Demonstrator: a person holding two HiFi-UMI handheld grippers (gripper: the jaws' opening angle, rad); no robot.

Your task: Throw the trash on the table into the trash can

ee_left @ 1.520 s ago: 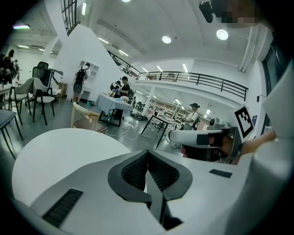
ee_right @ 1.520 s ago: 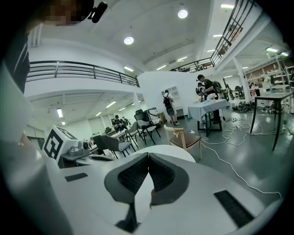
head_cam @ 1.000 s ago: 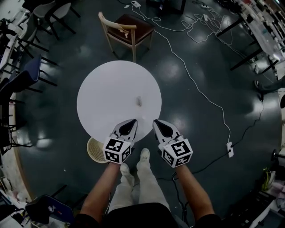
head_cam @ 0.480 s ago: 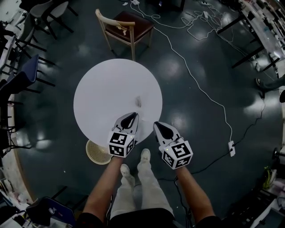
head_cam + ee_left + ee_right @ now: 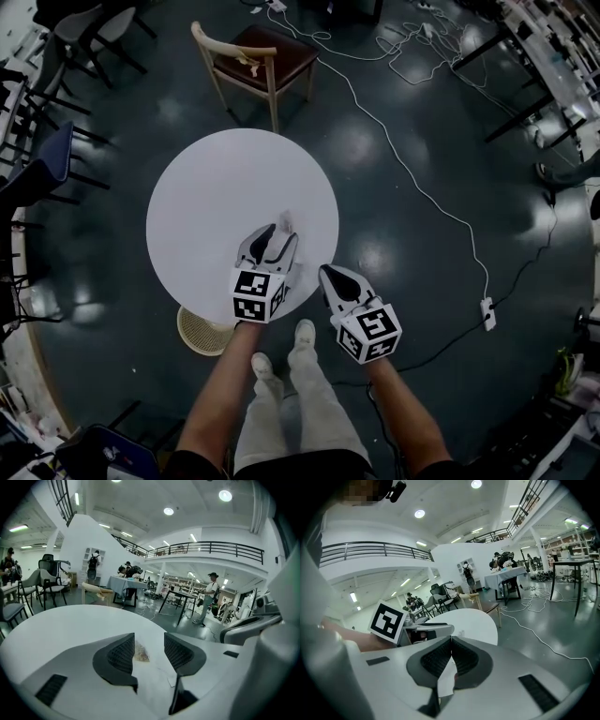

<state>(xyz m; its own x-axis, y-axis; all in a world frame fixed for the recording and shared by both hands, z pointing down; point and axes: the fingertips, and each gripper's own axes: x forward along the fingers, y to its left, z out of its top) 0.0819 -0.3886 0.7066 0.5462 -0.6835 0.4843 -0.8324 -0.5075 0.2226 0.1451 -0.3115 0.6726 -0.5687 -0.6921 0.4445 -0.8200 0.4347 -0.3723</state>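
Trash lies on table, inside its rim.

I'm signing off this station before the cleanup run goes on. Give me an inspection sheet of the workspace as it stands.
Surface: round white table, bare apart from one scrap.
Job's things: small crumpled scrap on the table; pale trash can on the floor, partly under the table's near edge.
Clutter: nothing seen on the table.
Grippers: left gripper jaws apart, just been opening, scrap showing between them, not pressed; right gripper jaws together.
Cables: white cable across the floor to a power strip.
Surroundings: wooden chair beyond the table.
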